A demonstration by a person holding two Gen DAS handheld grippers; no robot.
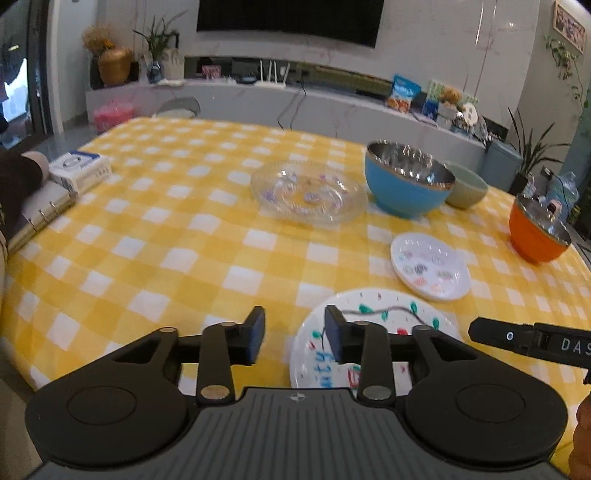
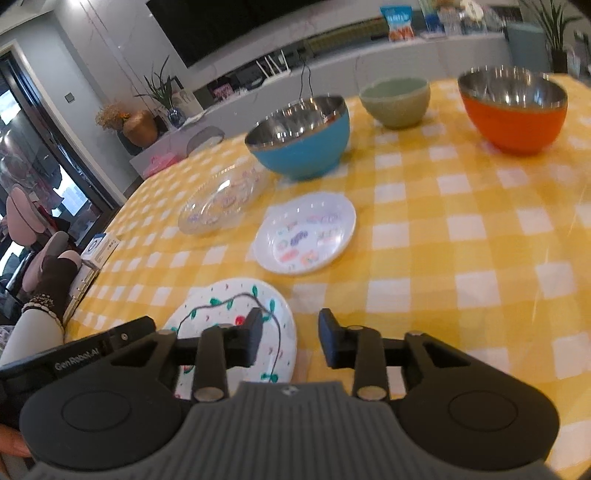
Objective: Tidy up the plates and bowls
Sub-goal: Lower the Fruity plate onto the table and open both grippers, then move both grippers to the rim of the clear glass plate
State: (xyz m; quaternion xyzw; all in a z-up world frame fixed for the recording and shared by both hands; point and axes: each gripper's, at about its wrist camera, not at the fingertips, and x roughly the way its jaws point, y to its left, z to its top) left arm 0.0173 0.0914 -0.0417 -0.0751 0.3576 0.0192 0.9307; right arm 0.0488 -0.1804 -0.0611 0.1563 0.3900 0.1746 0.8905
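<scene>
Nearest my two gripper cameras sits the painted paper plate (image 1: 373, 325), my landmark, with my left gripper (image 1: 294, 338) and right gripper (image 2: 288, 338) both released and empty just above it. Beyond it lie a smaller white plate (image 2: 308, 232), then a clear glass plate (image 1: 308, 192), fragile and slippery, with blue bowl (image 2: 301, 136), green bowl (image 2: 397, 101) and orange bowl (image 2: 515, 110) farther back. I judge the paper plate light and floppy, best pinched at its rim; "GenRobot.AI" reads on the left gripper's body.

A dark television (image 1: 288, 18) hangs on the pale wall (image 1: 443, 44) above a long white console (image 1: 258, 99).
</scene>
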